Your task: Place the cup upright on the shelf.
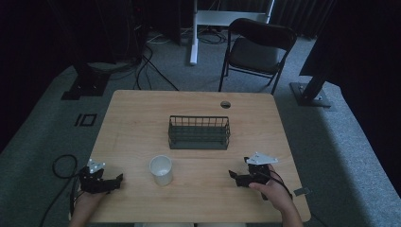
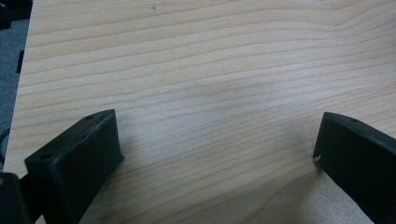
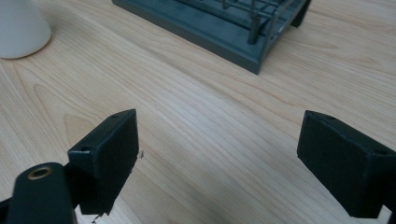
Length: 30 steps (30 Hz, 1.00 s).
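A white cup [image 1: 161, 170] stands upright near the front middle of the wooden table [image 1: 142, 118]. Behind it sits a dark wire basket [image 1: 199, 132], with nothing seen inside. My left gripper [image 1: 115, 181] rests low at the front left corner, open, with bare wood between its jaws [image 2: 219, 140]. My right gripper [image 1: 235, 176] sits at the front right, open, nothing between its jaws [image 3: 219, 144]. In the right gripper view the cup [image 3: 21, 28] is at the upper left and the basket [image 3: 224, 25] lies ahead.
A black folding chair [image 1: 257, 49] stands beyond the far edge of the table. Dark stand bases [image 1: 309, 92] and cables [image 1: 151, 66] lie on the grey carpet. A round cable hole [image 1: 225, 104] is in the table's far right part.
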{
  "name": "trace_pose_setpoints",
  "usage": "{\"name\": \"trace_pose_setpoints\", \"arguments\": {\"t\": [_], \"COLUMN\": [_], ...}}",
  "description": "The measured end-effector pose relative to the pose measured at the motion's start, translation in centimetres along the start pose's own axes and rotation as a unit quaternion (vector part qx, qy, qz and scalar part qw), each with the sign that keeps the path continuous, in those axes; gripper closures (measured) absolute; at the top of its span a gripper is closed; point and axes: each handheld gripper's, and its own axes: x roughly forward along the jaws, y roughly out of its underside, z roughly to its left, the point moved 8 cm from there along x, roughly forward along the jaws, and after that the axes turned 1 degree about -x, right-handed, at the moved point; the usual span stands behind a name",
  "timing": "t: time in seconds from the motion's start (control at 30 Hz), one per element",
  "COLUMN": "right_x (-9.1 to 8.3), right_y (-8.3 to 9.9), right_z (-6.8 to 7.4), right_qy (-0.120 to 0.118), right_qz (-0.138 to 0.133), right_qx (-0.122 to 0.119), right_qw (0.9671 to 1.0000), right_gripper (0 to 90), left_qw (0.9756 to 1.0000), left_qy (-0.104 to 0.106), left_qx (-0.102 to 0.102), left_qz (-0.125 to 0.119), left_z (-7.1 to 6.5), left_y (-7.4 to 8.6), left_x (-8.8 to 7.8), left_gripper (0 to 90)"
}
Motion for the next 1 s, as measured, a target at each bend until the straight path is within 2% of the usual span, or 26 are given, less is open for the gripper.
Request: {"name": "trace_pose_setpoints", "arguments": {"t": [0.07,0.43,1.0], "right_x": [0.1,1.2,2.6], "right_y": [-0.2,-1.3,-2.1], "right_z": [0.2,2.5,5.6], "right_qy": [-0.005,-0.04,-0.07], "right_qz": [-0.004,-0.012,-0.015], "right_qx": [0.003,-0.014,-0.039], "right_qw": [1.0,0.999,0.9967], "right_gripper": [12.6,12.6,12.6], "left_qw": [1.0,1.0,1.0], "left_qy": [0.0,0.0,0.0], "left_qx": [0.0,0.0,0.0], "left_qz": [0.0,0.0,0.0], "left_z": [0.0,0.0,0.0], "left_y": [0.0,0.0,0.0], "left_x": [0.0,0.0,0.0], "left_gripper": [0.9,0.9,0.9]}}
